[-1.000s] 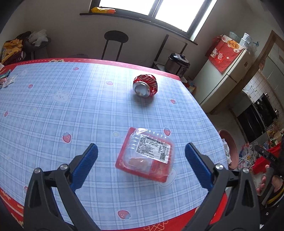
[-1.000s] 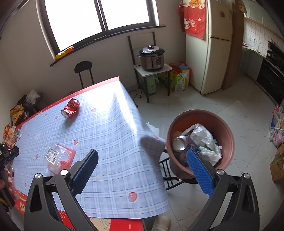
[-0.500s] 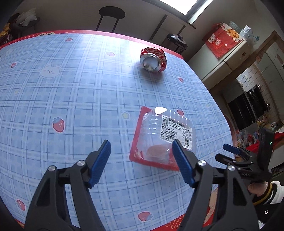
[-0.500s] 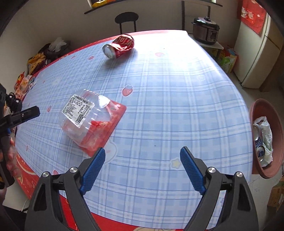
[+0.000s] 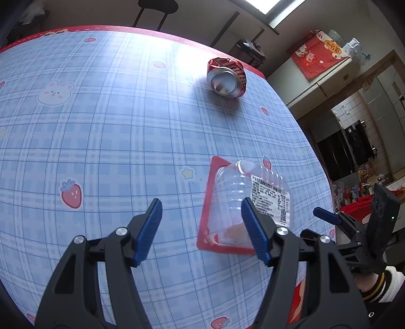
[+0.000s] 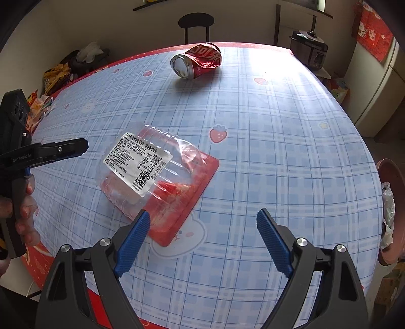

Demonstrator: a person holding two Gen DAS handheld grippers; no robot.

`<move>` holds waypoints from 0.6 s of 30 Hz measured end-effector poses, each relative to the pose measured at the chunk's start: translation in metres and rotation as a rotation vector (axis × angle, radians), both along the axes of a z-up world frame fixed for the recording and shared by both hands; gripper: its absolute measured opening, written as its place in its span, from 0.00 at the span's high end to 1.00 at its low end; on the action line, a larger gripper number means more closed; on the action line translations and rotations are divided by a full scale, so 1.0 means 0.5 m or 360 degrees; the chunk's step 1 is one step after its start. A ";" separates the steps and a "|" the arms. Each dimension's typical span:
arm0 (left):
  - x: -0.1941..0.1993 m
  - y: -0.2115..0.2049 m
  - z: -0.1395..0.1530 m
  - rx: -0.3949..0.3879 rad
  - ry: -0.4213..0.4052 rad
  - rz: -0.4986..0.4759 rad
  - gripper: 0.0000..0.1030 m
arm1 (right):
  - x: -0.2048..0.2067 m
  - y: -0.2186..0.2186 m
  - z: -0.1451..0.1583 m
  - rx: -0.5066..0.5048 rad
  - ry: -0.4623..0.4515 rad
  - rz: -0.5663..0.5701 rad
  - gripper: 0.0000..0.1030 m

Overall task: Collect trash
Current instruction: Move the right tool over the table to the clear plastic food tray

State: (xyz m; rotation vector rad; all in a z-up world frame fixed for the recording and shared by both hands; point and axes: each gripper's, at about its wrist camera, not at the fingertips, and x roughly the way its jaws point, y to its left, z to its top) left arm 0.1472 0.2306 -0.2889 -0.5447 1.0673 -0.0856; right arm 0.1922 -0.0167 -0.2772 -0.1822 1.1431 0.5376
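A clear plastic clamshell package [image 5: 243, 205] on a red card with a white label lies on the blue checked tablecloth [image 5: 114, 121]; it also shows in the right wrist view [image 6: 157, 177]. A crushed red soda can [image 5: 226, 78] lies on its side farther back, also seen in the right wrist view [image 6: 196, 63]. My left gripper [image 5: 200, 220] is open and empty, just left of the package, its right finger overlapping it. My right gripper [image 6: 202, 234] is open and empty, over the cloth near the package's right corner.
A brown tub [image 6: 391, 210] holding trash stands off the table's right edge. A black stool [image 6: 196, 24] and a rice cooker [image 6: 308, 52] stand behind the table. Snack bags [image 6: 54, 78] lie at the far left. A fridge [image 5: 329, 73] is at the right.
Both grippers have moved closer to the package over the table. The right gripper came from the tub side onto the table. The package and can have not moved.
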 end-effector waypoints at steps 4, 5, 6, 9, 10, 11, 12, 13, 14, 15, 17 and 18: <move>0.007 0.003 -0.005 -0.0016 0.0003 -0.0020 0.37 | 0.030 0.015 0.000 0.0001 0.0010 -0.0082 0.17; 0.007 0.003 -0.008 -0.0019 0.0004 -0.0022 0.37 | 0.039 0.020 -0.003 0.0009 0.0027 -0.0102 0.17; 0.008 0.003 -0.009 -0.0021 0.0005 -0.0024 0.37 | 0.046 0.024 -0.007 0.0019 0.0041 -0.0119 0.17; 0.012 0.003 -0.014 -0.0033 0.0010 -0.0024 0.37 | 0.062 0.048 -0.022 0.0013 0.0077 -0.0098 0.27; 0.011 0.002 -0.016 -0.0034 0.0012 -0.0025 0.37 | 0.063 0.057 -0.029 0.0007 0.0101 -0.0069 0.31; 0.012 0.002 -0.017 -0.0033 0.0013 -0.0026 0.37 | 0.060 0.061 -0.030 0.0009 0.0099 -0.0053 0.36; 0.013 0.003 -0.018 -0.0034 0.0014 -0.0027 0.37 | 0.057 0.065 -0.029 -0.0008 0.0084 -0.0031 0.38; 0.013 0.003 -0.019 -0.0036 0.0015 -0.0027 0.37 | 0.055 0.068 -0.027 -0.0018 0.0076 -0.0003 0.39; 0.014 0.003 -0.021 -0.0041 0.0017 -0.0027 0.37 | 0.052 0.069 -0.026 -0.0023 0.0077 0.0013 0.43; 0.014 0.003 -0.023 -0.0045 0.0019 -0.0028 0.37 | 0.051 0.067 -0.028 -0.0039 0.0084 0.0014 0.45; 0.016 0.000 -0.028 -0.0058 0.0027 -0.0041 0.37 | 0.052 0.060 -0.033 -0.0023 0.0100 0.0005 0.46; 0.017 -0.003 -0.032 -0.0065 0.0030 -0.0049 0.37 | 0.052 0.053 -0.035 -0.0003 0.0111 -0.0002 0.46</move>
